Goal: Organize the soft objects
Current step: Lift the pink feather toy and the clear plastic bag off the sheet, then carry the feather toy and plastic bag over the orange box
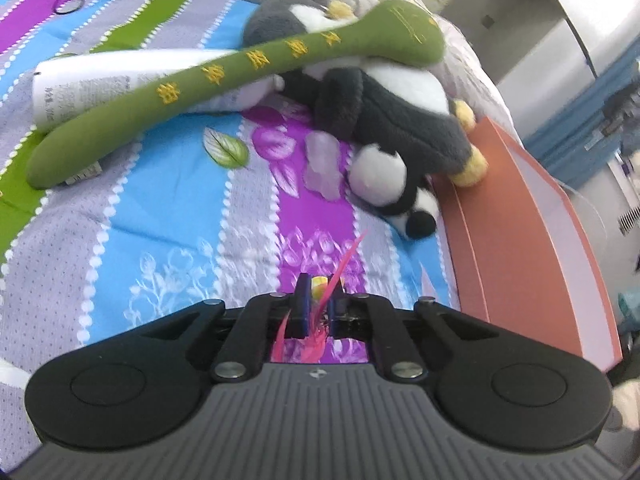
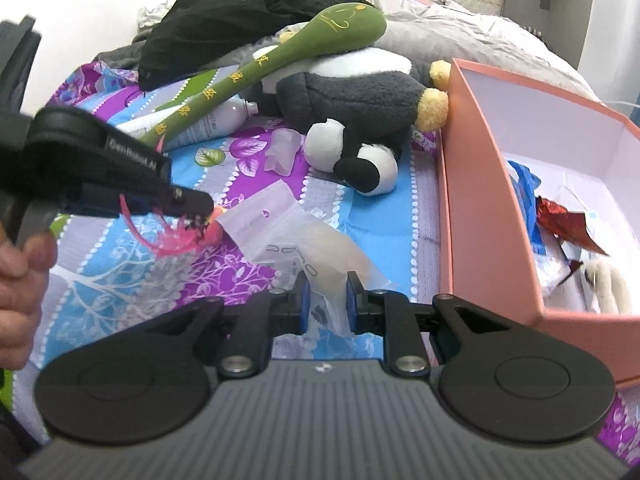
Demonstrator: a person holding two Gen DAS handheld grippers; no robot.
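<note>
My left gripper [image 1: 319, 286] is shut on a pink feather toy [image 1: 344, 260] with a yellow bit between the pads. The right wrist view shows that same left gripper [image 2: 196, 204] hanging above the striped bedspread with the pink feather toy [image 2: 176, 240] drooping from it. My right gripper [image 2: 326, 284] is shut on the near end of a crumpled clear plastic bag [image 2: 296, 236]. A grey and white penguin plush [image 1: 384, 120] lies beyond, and a long green plush stick [image 1: 240, 68] rests across it. At the right stands a pink box [image 2: 476, 184].
A white tube [image 1: 80, 84] lies under the green stick. A small translucent object [image 1: 322, 164] sits by the penguin's head. The box holds a blue bag, red foil and a pale plush. A black garment [image 2: 240, 12] is piled at the back. A hand [image 2: 20, 272] grips the left tool.
</note>
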